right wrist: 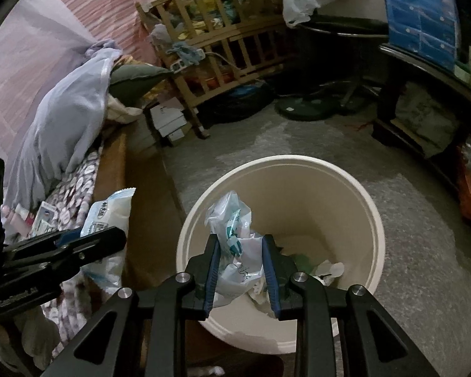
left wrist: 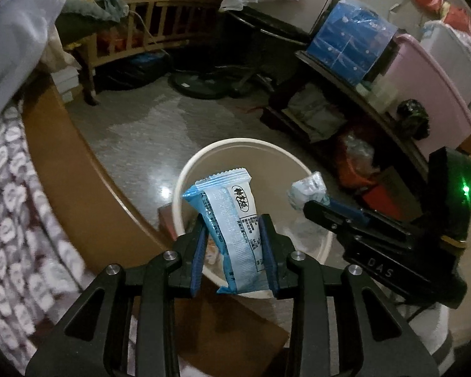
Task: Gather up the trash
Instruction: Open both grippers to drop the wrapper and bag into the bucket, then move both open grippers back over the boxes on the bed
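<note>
While both pieces of trash hang over the bin, time to release rather than carry further. Blue-and-white snack wrapper pinched upright between the blue pads of the left gripper, jaws closed narrowly on its lower half, upper end sticking up free. Crumpled clear plastic bag clamped likewise in the right gripper, jaws drawn in on the wad, loose top flopping above the fingertips.

Cream trash bin directly beneath the right gripper, some scraps already at the bottom; from the left wrist view the wrapper sits over the near rim, so probably not centred yet.

For a clean drop: shift the left gripper a little further over the opening before letting go, tip the fingers downward, then open wide so the light film does not cling to a pad. Same for the bag, likely to snag; a small shake may help. Bed edge just beside the bin, floor around it, so a stray wrapper could land on either.
</note>
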A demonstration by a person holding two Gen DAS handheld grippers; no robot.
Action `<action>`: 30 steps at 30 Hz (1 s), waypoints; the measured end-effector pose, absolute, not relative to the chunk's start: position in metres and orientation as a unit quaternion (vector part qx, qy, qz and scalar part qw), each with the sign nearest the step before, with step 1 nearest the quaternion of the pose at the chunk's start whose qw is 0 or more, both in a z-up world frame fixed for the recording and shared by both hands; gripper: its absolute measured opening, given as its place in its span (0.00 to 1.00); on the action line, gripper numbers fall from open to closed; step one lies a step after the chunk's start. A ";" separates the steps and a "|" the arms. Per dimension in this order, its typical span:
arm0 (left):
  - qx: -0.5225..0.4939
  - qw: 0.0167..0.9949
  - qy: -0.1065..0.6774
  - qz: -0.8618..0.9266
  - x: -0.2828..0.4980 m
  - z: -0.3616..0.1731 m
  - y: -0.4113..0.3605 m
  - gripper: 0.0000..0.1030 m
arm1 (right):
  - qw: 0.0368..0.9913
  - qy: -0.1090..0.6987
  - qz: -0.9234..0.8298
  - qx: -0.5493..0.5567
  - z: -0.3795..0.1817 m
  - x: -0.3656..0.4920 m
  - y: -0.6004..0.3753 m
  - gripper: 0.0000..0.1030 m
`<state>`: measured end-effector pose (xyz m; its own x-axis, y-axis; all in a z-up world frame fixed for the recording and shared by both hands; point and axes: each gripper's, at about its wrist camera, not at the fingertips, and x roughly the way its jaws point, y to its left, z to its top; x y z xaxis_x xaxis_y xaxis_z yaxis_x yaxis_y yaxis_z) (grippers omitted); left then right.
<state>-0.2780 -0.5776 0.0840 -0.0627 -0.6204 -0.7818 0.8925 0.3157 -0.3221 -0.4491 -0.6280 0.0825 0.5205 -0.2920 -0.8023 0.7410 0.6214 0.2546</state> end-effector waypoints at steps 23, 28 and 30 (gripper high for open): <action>0.135 0.759 0.444 -0.457 -0.209 0.101 -0.447 0.60 | 0.850 0.382 -0.239 0.273 0.103 -0.378 -0.555 0.66; 0.116 0.778 0.457 -0.416 -0.183 0.096 -0.392 0.60 | 0.860 0.392 -0.185 0.271 0.103 -0.335 -0.517 0.66; 0.107 0.788 0.464 -0.391 -0.166 0.093 -0.362 0.60 | 0.862 0.400 -0.161 0.267 0.101 -0.318 -0.501 0.66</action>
